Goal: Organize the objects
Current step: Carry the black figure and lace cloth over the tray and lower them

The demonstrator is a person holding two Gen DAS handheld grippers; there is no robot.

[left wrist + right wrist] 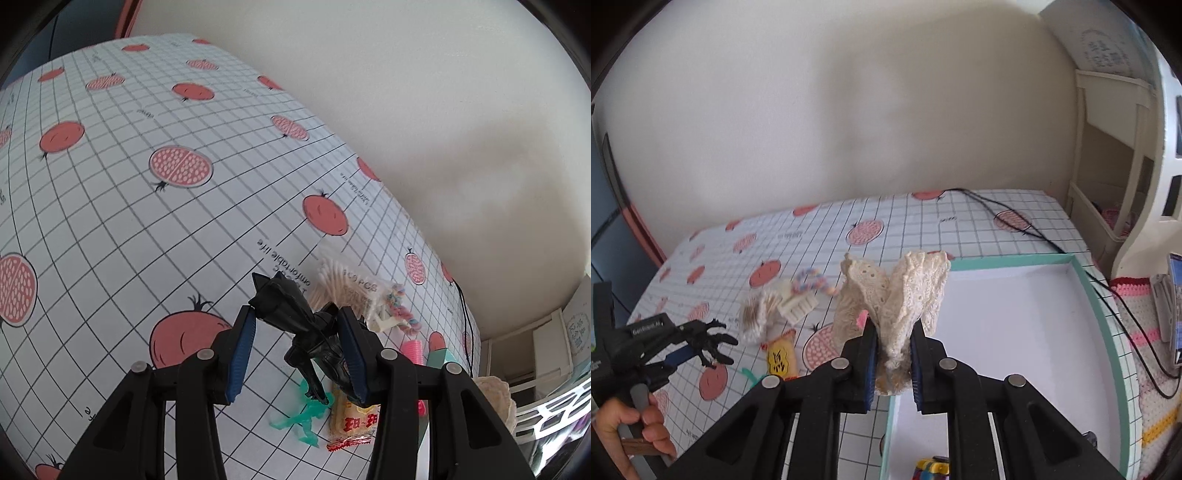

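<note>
Left tongs (299, 350): blue-padded jaws partly closed on a black toy figure (295, 317), lifted clear of the counter; seen again in the right wrist view at far left (701, 341), a hand (631, 432) on the grip.
Black toy figure: spiky, dark plastic, clamped across its middle, one end jutting up-left past the pads, legs hanging below.
Right tongs (892, 360): jaws nearly closed, pinching the lower end of a cream crocheted piece (897, 299), which fans upward in folds.
Crocheted piece: held in the air over the near-left corner of the box.
Box (1100, 306): shallow, teal rim, white inside, on the right part of the counter; a small multicoloured toy (932, 467) at its near edge.
Counter (147, 221): white grid cloth with red fruit prints.
Loose pile: bag of cotton swabs (343, 284), pastel bead string (400, 310) just beside it, pink comb-like item (415, 349), yellow snack packet (352, 421), green plastic figure (306, 410) lying flat below the left tongs.
Cable (1034, 229): black, running across the far right of the counter past the box.
</note>
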